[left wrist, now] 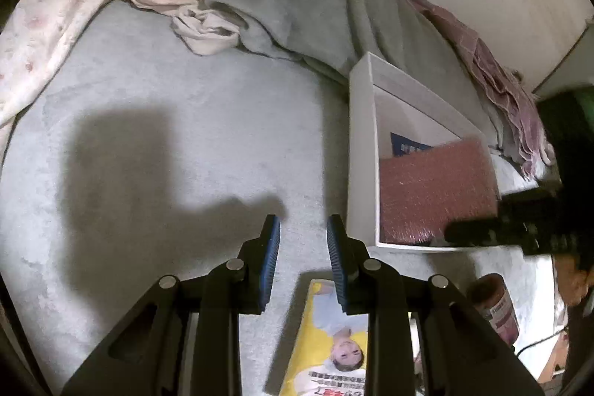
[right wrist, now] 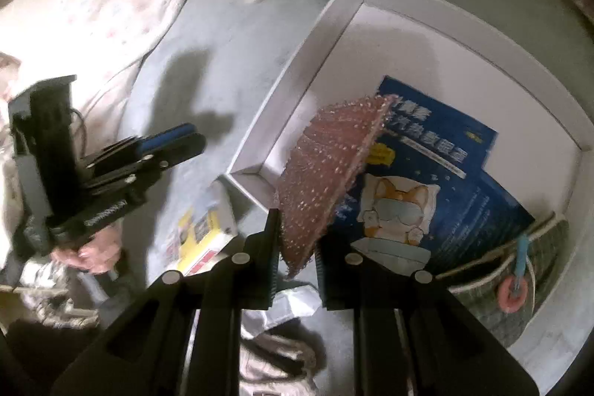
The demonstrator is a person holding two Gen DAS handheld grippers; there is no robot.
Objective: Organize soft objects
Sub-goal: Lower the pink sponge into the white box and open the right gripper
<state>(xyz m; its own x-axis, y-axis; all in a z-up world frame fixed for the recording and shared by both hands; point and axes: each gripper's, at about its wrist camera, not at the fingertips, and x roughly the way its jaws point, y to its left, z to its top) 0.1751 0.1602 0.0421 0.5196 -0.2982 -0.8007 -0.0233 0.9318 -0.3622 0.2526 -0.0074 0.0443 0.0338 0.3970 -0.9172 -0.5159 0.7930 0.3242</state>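
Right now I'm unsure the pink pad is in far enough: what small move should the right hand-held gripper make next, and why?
Probably lower it a little, then release. The right hand-held gripper holds the pink pad by its near edge, tilted above the white box and the blue packet inside. Letting go from here might drop it askew on the rim.

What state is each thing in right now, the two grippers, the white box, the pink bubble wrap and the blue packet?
left gripper: jaws open, empty, over the bed.
right gripper: jaws apart, bubble wrap edge between them; grip unclear.
white box: open, no lid on it.
pink bubble wrap: tilted, partly inside the box.
blue packet: lying flat in the box, partly covered.
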